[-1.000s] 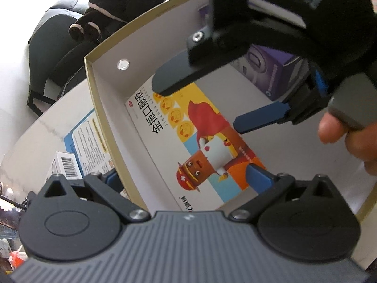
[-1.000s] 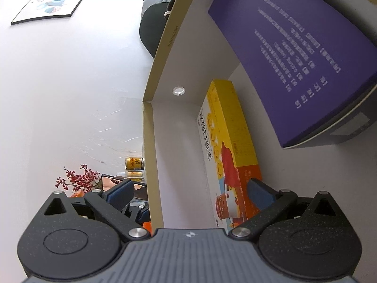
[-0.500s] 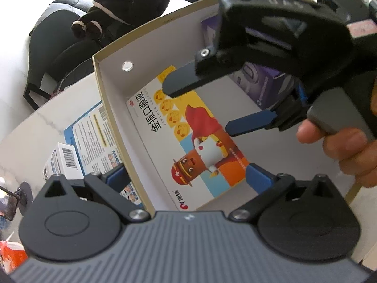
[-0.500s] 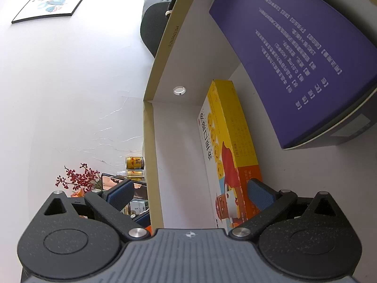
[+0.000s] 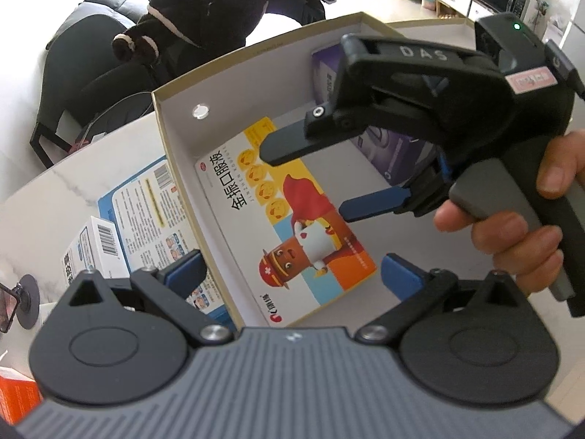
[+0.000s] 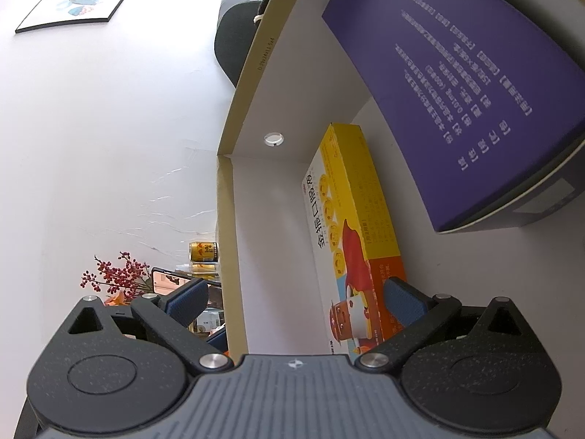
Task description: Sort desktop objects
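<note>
A person's hand (image 5: 512,219) is holding the right gripper (image 5: 307,179), fingers spread wide and empty, over the yellow medicine box (image 5: 289,226) lying in the open carton (image 5: 175,168); the left gripper (image 5: 292,274), at six o'clock, is gaping wide, straddling the carton's wall.

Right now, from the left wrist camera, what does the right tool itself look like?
The right tool is a black pistol-shaped body with raised "DAS" lettering on top, a grey trigger, a green indicator light and a pink label near the rear. One finger looks dark, the other blue. The left tool has blue pads on black linkage arms above a ribbed grey housing. No sleeve is visible.
</note>
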A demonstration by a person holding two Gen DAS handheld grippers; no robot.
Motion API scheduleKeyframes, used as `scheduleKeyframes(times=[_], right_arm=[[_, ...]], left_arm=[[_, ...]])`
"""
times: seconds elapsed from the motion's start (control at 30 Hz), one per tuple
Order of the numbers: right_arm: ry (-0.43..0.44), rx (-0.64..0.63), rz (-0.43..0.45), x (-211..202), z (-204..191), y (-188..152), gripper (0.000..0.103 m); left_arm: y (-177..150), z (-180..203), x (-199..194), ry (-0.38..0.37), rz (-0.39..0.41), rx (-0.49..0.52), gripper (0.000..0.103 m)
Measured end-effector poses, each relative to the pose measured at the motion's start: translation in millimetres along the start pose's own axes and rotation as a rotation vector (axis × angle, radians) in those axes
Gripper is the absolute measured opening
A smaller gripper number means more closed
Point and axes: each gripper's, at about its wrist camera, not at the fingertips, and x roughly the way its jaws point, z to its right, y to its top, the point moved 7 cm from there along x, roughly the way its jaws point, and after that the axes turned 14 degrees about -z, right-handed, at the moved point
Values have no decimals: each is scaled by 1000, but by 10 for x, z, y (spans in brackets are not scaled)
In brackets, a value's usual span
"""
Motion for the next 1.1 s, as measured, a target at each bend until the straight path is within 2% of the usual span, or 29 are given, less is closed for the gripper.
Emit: scheduleKeyframes(times=[0.17, 0.37, 0.43, 0.7, 0.83, 0.97, 1.1], right_arm=[[3, 1, 2, -15, -4, -16, 103], [13, 6, 5, -45, -20, -34, 103], [27, 7, 6, -64, -29, -41, 103], [39, 2, 3, -68, -39, -40, 103], [41, -1, 2, -80, -34, -42, 103], [43, -3, -1, -88, -37, -40, 103], [42, -4, -5, -95, -41, -38, 103]], left_arm=[[-6, -74, -115, -58, 56, -15, 103], [-47, -68, -257, -132, 115, 85, 103], [-36, -8, -297, -146, 109, 120, 103], [45, 375, 40, -49, 23, 220, 103], [33, 456, 247, -36, 1, 226, 103], [35, 436, 328, -85, 0, 212, 103], [61, 406, 341, -86, -3, 230, 103]])
